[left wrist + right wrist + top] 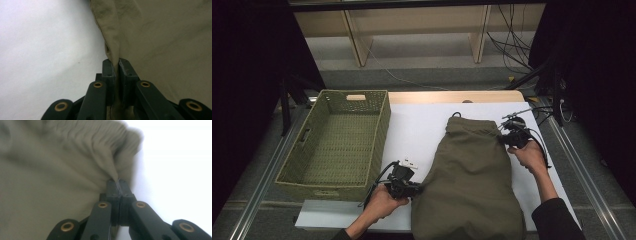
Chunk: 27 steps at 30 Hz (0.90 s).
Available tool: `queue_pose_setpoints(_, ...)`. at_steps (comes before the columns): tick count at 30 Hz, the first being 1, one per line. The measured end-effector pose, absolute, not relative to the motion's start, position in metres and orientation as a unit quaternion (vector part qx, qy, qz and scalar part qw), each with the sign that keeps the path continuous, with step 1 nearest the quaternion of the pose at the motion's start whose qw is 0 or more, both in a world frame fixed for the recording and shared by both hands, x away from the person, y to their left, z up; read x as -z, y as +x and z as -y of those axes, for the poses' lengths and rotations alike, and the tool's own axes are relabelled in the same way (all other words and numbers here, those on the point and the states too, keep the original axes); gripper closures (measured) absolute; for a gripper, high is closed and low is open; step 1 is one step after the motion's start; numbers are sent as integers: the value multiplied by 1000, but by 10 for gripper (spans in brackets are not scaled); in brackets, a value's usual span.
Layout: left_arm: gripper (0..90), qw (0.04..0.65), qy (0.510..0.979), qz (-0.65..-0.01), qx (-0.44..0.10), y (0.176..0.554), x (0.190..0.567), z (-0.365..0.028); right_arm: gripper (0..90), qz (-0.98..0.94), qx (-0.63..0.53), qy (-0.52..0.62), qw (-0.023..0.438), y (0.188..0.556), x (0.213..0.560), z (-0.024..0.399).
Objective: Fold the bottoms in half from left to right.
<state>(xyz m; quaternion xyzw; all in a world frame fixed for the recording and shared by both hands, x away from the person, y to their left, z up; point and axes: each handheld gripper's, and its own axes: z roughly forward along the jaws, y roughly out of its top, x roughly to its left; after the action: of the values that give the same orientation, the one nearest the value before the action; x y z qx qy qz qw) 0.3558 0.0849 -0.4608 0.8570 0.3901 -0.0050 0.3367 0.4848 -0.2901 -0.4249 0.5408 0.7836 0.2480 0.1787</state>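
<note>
An olive-green garment [469,175], with a gathered elastic waistband at its far end, lies spread on the white table top [417,130] in the lower middle of the high view, its near end running off the bottom edge of the frame. The left gripper [416,189] sits at the lower centre-left of that view, held by the left hand [379,202], and touches the garment's left edge. In the left gripper view, its jaws are clenched on a pinched fold of the cloth [160,37], which rises from between the pads toward the top of the frame, with bare white table at the left. The right gripper [503,134] is at the right of the high view, at the waistband's right corner, with the right hand [529,156] just below it. In the right gripper view, its jaws are closed tight on a small pinch of the gathered waistband [82,135], with white table at the right of the frame. A green woven basket [379,127] stands at the left of the high view, apart from the garment.
</note>
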Motion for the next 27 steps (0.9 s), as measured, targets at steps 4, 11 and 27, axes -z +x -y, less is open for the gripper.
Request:
queue_pose_setpoints(4, 825, 338, 858, -386, 11, 355, 460, -84, 899, -764, -257, 556, 200, 488, 414, 299)
queue_pose_setpoints(11, 814, 329, 865, -378, 19, 353, 462, -83, 755, -771, -215, 573, 178, 494, 442, 299)
queue_pose_setpoints(27, 448, 354, 846, -398, -26, 375, 446, -83, 444, -761, -266, 577, 129, 455, 432, 317)
